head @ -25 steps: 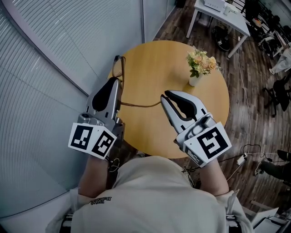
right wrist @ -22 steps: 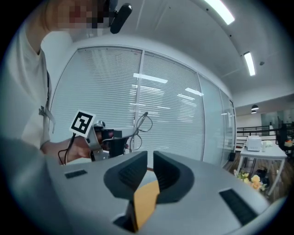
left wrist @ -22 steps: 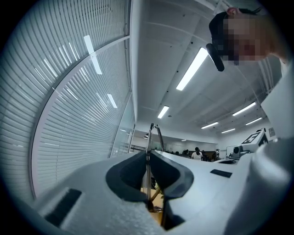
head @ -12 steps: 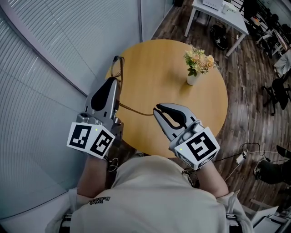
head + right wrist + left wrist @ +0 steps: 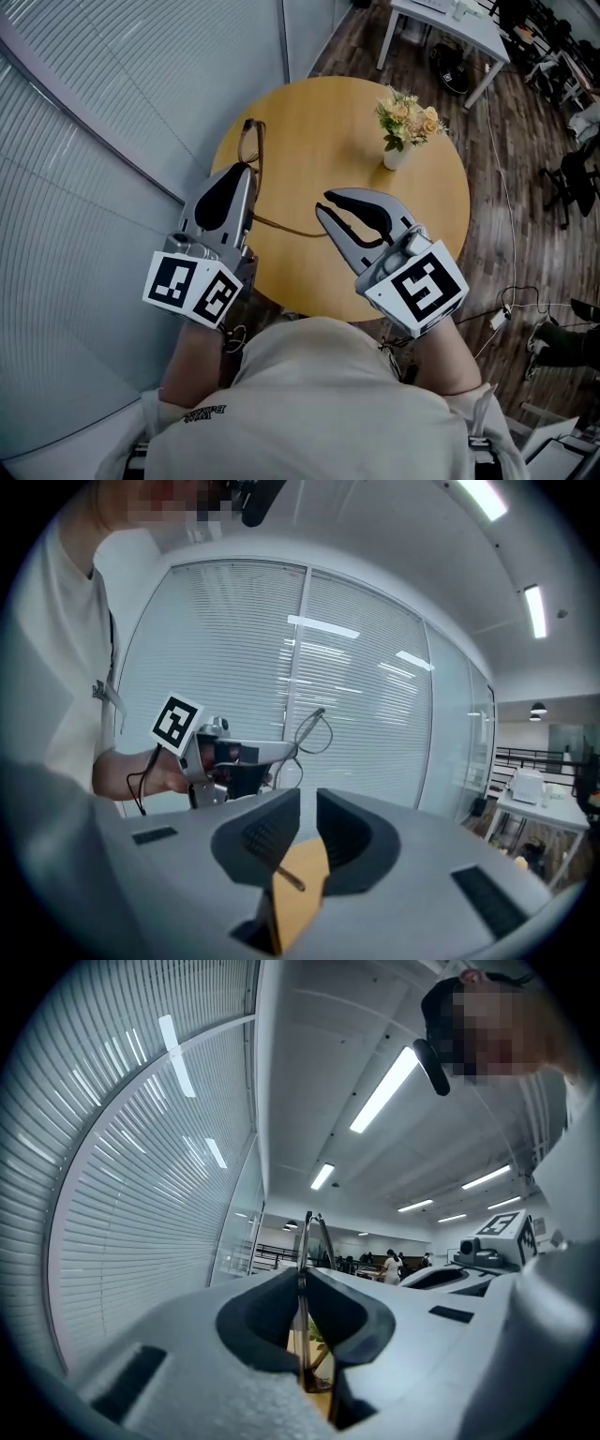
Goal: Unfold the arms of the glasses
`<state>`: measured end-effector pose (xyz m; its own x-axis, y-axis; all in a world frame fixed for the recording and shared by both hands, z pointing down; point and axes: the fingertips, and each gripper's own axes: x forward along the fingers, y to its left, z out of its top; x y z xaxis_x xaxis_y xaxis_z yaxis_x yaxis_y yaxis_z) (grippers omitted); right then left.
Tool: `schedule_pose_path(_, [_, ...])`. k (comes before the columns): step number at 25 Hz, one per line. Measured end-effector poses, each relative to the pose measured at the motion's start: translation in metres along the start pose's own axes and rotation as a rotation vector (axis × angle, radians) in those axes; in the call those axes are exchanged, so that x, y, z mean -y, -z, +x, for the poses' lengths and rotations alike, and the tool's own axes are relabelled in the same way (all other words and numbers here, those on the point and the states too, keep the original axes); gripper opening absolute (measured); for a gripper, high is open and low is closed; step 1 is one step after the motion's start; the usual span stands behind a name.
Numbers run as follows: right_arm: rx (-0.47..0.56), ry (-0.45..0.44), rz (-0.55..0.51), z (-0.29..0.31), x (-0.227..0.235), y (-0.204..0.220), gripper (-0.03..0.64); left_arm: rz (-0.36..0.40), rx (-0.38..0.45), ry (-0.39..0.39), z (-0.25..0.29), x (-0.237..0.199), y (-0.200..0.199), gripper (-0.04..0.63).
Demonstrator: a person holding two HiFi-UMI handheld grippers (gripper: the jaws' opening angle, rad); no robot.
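Left gripper (image 5: pixel 247 171) pinches thin wire glasses (image 5: pixel 302 1241) — arm (image 5: pixel 288 877) perhaps loose in right gripper (image 5: pixel 322 204).

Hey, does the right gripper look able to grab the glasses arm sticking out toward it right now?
Probably yes: the tip of the glasses arm lies between the right gripper's parted jaws, nothing blocks it, and the left gripper holds the frame.

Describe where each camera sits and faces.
Head view: on the head, facing down at the table; shirt, left gripper, right gripper show.
Left gripper view: on that gripper, facing along jaws shut on the glasses; shirt at right.
Right gripper view: on that gripper, facing the blinds; shirt, left hand show.
Shared: glasses in all three.
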<state>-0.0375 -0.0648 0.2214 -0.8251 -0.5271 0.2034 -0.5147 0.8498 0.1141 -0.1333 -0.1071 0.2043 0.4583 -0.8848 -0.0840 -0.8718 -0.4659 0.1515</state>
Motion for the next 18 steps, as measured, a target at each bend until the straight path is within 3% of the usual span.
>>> schedule_pose_path(8, [-0.056, -0.110, -0.106, 0.021, -0.013, -0.008, 0.039, 0.045, -0.041, 0.061, 0.008, 0.025, 0.012, 0.041])
schedule_pose_path(13, [-0.088, -0.208, -0.163, 0.033, -0.027, -0.003, 0.080, 0.056, -0.055, 0.093, 0.010, 0.038, 0.016, 0.041])
schedule_pose_path(18, [-0.139, -0.226, -0.163, 0.039, -0.034, 0.007, 0.081, 0.061, -0.064, 0.105, 0.009, 0.041, 0.019, 0.041])
